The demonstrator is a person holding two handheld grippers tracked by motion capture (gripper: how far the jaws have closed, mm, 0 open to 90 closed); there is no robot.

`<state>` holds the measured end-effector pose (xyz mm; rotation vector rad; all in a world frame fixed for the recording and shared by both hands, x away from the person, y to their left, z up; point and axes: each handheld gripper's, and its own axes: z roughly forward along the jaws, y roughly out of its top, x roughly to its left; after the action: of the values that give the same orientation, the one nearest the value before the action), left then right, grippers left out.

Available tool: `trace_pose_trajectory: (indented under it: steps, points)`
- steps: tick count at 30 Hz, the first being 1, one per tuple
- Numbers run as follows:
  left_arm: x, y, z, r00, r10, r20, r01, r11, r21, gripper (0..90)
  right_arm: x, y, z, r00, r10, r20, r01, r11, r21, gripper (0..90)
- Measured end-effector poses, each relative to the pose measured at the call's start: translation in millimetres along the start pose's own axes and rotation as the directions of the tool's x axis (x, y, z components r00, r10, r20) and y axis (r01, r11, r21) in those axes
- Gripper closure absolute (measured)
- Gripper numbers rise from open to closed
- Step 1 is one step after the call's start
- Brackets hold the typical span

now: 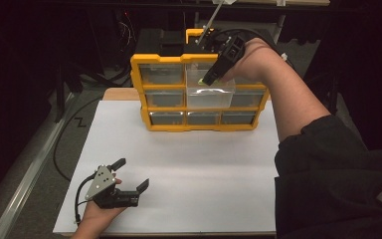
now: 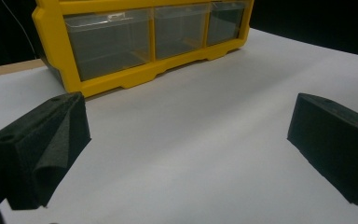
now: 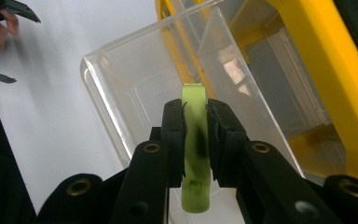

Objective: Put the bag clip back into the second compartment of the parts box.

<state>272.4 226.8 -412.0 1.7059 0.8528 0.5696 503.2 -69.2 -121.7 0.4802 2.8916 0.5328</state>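
Right hand-held gripper (image 3: 196, 135) pinches a green strip (image 3: 196, 154) above the pulled-out clear drawer (image 3: 121, 84) at frame centre. Step in hand: placing. Next: lower, then release. Left hand-held gripper (image 1: 132, 174) rests spread on the worktop (image 1: 204, 164), lower left.

Counts on the white table
One yellow drawer organizer (image 1: 200, 94), nine clear drawers, one pulled-out drawer (image 1: 210, 94), one green strip (image 3: 195, 140), two grippers.
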Motion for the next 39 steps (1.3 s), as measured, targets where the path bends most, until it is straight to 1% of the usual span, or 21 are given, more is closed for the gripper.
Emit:
trace_pose_trajectory:
  steps: [3,4,7,8,9,10,11,12,13,14,15,16,19,20,23,27,31,34,37,38,39]
  points:
    - [0.3,-0.1,0.2,1.0,-0.001,0.001,0.001,1.0,0.002,0.4,-0.9,0.0,-0.7,1.0,0.004,-0.002,-0.004,1.0,-0.011,78.8]
    - [0.2,-0.2,0.4,1.0,-0.002,0.0,0.002,1.0,0.002,0.5,-1.4,0.1,-3.9,0.9999,0.013,-0.006,-0.013,1.0,-0.023,78.8]
    - [-0.1,-0.1,0.4,1.0,0.001,0.002,-0.001,1.0,0.002,0.5,-1.3,0.3,-7.0,0.9998,0.018,-0.006,-0.018,0.999,-0.033,78.4]
    - [-0.1,-0.2,0.6,1.0,0.001,0.002,-0.001,1.0,0.004,0.5,-1.4,-0.2,-9.5,0.9998,0.015,0.01,-0.014,0.998,-0.058,64.8]
    - [0.0,-0.3,0.8,1.0,0.001,0.003,-0.001,1.0,0.006,0.5,-1.4,-0.2,-9.5,0.9998,0.015,0.01,-0.014,0.998,-0.058,64.8]
    - [0.0,-0.3,1.0,1.0,0.0,0.004,0.0,1.0,0.006,0.5,-3.1,-0.3,-12.2,0.999,0.044,0.01,-0.043,0.997,-0.06,45.0]
    - [0.0,-0.4,1.0,1.0,0.0,0.005,0.0,1.0,0.006,0.5,-3.1,-0.3,-12.2,0.999,0.044,0.01,-0.043,0.997,-0.06,45.0]
    - [-0.2,-0.5,1.4,1.0,-0.005,0.005,0.005,1.0,0.005,0.4,-1.8,-1.9,-17.0,0.9991,0.039,0.013,-0.038,0.997,-0.063,43.7]
    - [-0.2,-0.6,1.5,1.0,-0.005,0.005,0.005,1.0,0.006,0.4,-1.8,-1.9,-17.0,0.9991,0.039,0.013,-0.038,0.997,-0.063,43.7]
    - [-0.3,-0.6,1.5,1.0,-0.005,0.005,0.005,1.0,0.007,0.5,0.2,-4.7,-22.9,0.999,0.045,0.009,-0.044,0.996,-0.076,42.2]
    - [-0.3,-0.6,1.4,1.0,-0.005,0.006,0.005,1.0,0.006,0.5,0.2,-4.7,-22.9,0.999,0.045,0.009,-0.044,0.996,-0.076,42.2]
    - [0.1,-0.8,1.4,1.0,-0.006,0.005,0.006,1.0,0.007,0.5,3.8,-8.5,-28.1,0.9991,0.042,0.002,-0.042,0.996,-0.076,40.6]
    - [0.9,-1.0,1.3,1.0,-0.007,0.004,0.007,0.9999,0.01,0.5,7.6,-12.9,-32.4,0.9989,0.046,0.002,-0.046,0.997,-0.068,40.0]
    - [1.0,-0.9,1.3,0.9999,-0.013,0.003,0.013,0.9999,0.007,0.5,12.1,-18.2,-36.1,0.9988,0.048,-0.001,-0.048,0.997,-0.061,39.2]
    - [1.5,-0.7,1.2,0.9999,-0.012,0.002,0.012,0.9999,0.006,0.5,17.5,-23.4,-39.2,0.999,0.045,0.0,-0.045,0.997,-0.056,38.5]
    - [1.0,-0.8,2.1,1.0,-0.01,0.0,0.01,0.9999,0.006,0.5,27.9,-34.9,-43.7,0.9988,0.048,0.006,-0.048,0.998,-0.046,36.5]
    - [1.2,-0.9,1.8,1.0,-0.005,-0.002,0.005,0.9999,0.009,0.5,36.8,-48.5,-48.8,0.9988,0.046,0.014,-0.045,0.998,-0.04,35.1]
    - [1.1,-1.0,1.8,0.9999,-0.009,-0.004,0.009,0.9999,0.005,0.5,40.5,-61.6,-52.2,0.9978,0.063,0.022,-0.062,0.997,-0.047,33.2]
    - [1.5,-1.0,1.2,1.0,-0.007,-0.005,0.007,0.9999,0.008,0.5,43.2,-76.8,-51.3,0.9959,0.086,0.025,-0.085,0.995,-0.049,29.4]
    - [1.5,-0.9,1.1,1.0,-0.007,-0.005,0.007,0.9999,0.008,0.5,44.8,-87.0,-49.2,0.9944,0.103,0.025,-0.101,0.993,-0.053,27.6]
    - [1.5,-0.9,0.9,1.0,-0.004,-0.005,0.005,0.9999,0.009,0.5,44.8,-87.0,-49.2,0.9944,0.103,0.025,-0.101,0.993,-0.053,27.6]
